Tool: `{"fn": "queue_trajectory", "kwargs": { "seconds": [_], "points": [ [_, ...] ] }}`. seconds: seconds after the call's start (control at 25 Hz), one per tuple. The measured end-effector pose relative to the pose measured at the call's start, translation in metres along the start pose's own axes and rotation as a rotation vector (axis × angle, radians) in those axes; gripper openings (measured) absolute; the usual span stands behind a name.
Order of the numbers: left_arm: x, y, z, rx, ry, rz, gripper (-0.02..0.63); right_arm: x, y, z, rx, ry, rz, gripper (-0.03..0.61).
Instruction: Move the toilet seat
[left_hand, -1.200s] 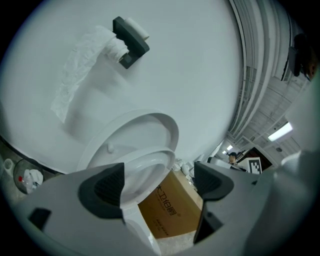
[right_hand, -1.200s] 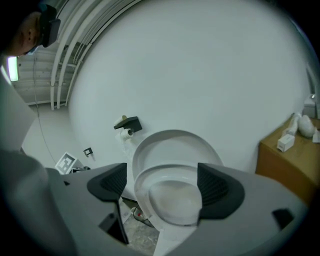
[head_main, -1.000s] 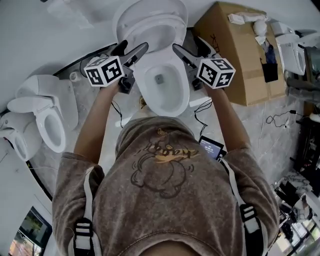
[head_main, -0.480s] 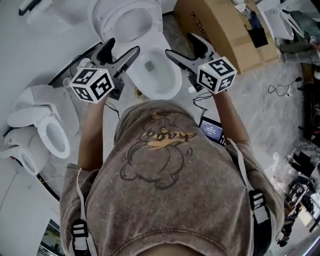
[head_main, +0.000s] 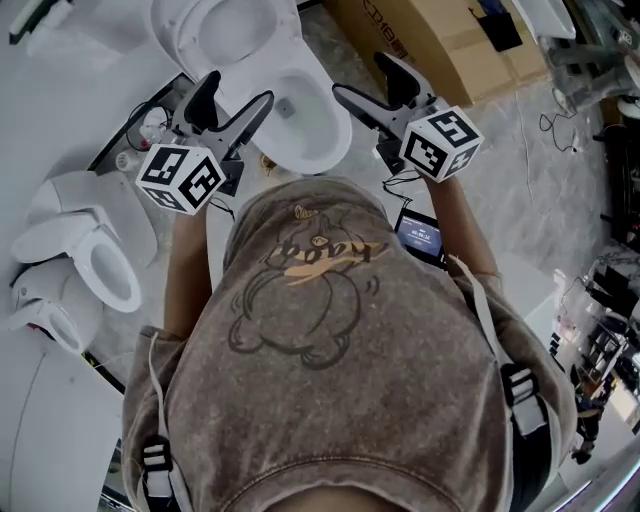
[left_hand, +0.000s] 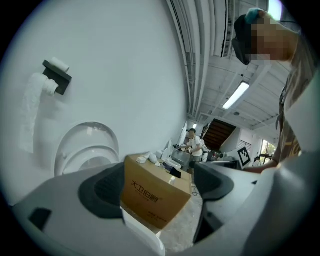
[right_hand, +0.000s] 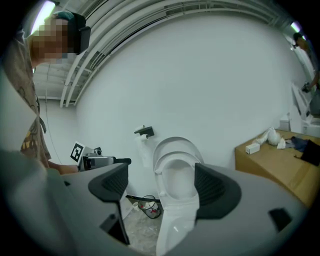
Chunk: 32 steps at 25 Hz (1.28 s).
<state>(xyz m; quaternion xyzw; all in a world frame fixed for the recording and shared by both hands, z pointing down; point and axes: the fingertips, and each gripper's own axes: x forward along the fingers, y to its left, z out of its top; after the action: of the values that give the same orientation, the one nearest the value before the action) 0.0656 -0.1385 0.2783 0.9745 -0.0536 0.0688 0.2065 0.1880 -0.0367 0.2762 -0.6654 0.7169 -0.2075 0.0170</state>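
The white toilet stands at the top of the head view, its bowl (head_main: 305, 120) uncovered. Its seat (head_main: 225, 35) and lid lean upright against the wall. In the right gripper view the raised seat (right_hand: 175, 159) shows between the jaws, well beyond them. My left gripper (head_main: 232, 97) hovers by the bowl's left side, open and empty. My right gripper (head_main: 362, 78) hovers off the bowl's right side, also open and empty. Neither touches the toilet. The left gripper view looks across at a cardboard box (left_hand: 155, 192), with the raised seat (left_hand: 85, 152) at its left.
A big cardboard box (head_main: 440, 40) with loose items stands right of the toilet. A second toilet (head_main: 95, 265) sits at the left. A toilet-roll holder (right_hand: 144, 132) hangs on the wall, with a small waste bin (right_hand: 150, 207) and cables below. People stand far back.
Both grippers have drawn back from the toilet toward the person and risen a little, staying open. The left one has rolled. The toilet now sits higher in the head view.
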Motion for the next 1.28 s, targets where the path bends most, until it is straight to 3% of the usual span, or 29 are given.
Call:
{"fn": "queue_trajectory", "kwargs": {
  "seconds": [0.16, 0.28, 0.4, 0.56, 0.76, 0.92, 1.28],
  "points": [
    [-0.005, -0.017, 0.005, 0.036, -0.041, -0.046, 0.428, -0.014, 0.007, -0.004, -0.027, 0.000, 0.021, 0.313],
    [-0.010, -0.029, 0.010, 0.049, -0.073, -0.092, 0.274, -0.022, 0.013, -0.005, -0.041, 0.002, 0.035, 0.204],
    [-0.013, -0.031, 0.014, 0.056, -0.096, -0.080, 0.155, -0.025, 0.016, -0.004, -0.058, -0.013, 0.031, 0.102],
    [-0.017, -0.031, 0.022, 0.040, -0.145, -0.063, 0.012, -0.026, 0.016, -0.001, -0.055, -0.049, 0.021, 0.014],
    [-0.020, -0.030, 0.025, 0.101, -0.141, -0.043, 0.009, -0.026, 0.024, 0.010, -0.111, -0.104, 0.026, 0.000],
    [-0.019, -0.026, 0.021, 0.143, -0.151, 0.017, 0.009, -0.023, 0.018, 0.004, -0.198, -0.102, -0.050, 0.000],
    [-0.020, -0.005, 0.004, 0.206, -0.129, 0.101, 0.008, -0.007, 0.008, -0.021, -0.193, -0.079, -0.107, -0.002]
  ]
}}
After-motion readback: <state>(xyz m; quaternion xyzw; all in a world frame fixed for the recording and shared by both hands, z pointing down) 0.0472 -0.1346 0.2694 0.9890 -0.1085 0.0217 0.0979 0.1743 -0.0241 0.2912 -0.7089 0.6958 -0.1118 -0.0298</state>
